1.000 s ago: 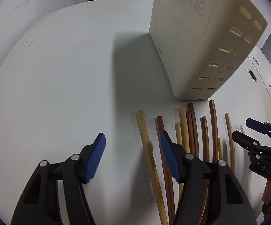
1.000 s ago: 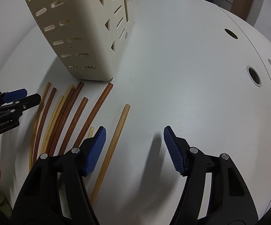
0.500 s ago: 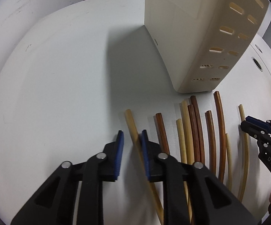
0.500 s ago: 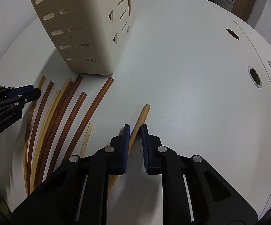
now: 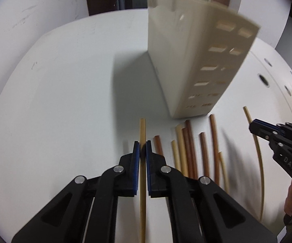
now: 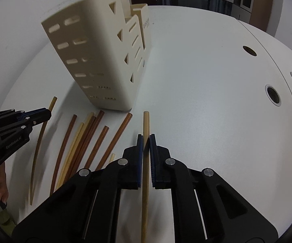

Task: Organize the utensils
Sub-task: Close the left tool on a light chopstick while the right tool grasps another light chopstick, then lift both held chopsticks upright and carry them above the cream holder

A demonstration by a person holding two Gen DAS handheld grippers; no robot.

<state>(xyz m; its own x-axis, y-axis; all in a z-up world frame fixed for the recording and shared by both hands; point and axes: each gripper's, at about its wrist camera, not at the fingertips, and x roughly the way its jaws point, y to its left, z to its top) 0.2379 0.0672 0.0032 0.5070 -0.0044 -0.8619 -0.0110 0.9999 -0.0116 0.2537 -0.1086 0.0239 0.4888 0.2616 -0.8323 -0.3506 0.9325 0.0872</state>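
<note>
Step in hand: both tongs have each picked a chopstick out of the loose row; this looks like the lift-off stage of a pick, ahead of any drop into the holder.
Left tongs (image 5: 143,148): blue pads pressed together on a pale chopstick (image 5: 142,129), which runs straight out ahead between them and back under the body of the tool.
Right tongs (image 6: 146,141): clamped the same way on a tan chopstick (image 6: 146,121), its blunt end pointing toward the near corner of the holder.
Holder (image 5: 188,64): a cream slotted plastic caddy, upright on the white surface (image 5: 65,93), with divided compartments open at the top, seen best from the right wrist view. Whether anything is already inside cannot be told.
Remaining chopsticks (image 5: 188,147): a mixed bunch of dark brown and pale sticks lying roughly parallel on the surface just in front of the holder's base, between the two tongs.
Progress: early, judging by how many sticks are still lying out.
Next move calls for: raising each stick clear of the surface, tipping it toward upright, and bringing its end over an open compartment before letting go.
Care needed: the two tools are close together, so the holder's mouth is probably best approached one at a time.
</note>
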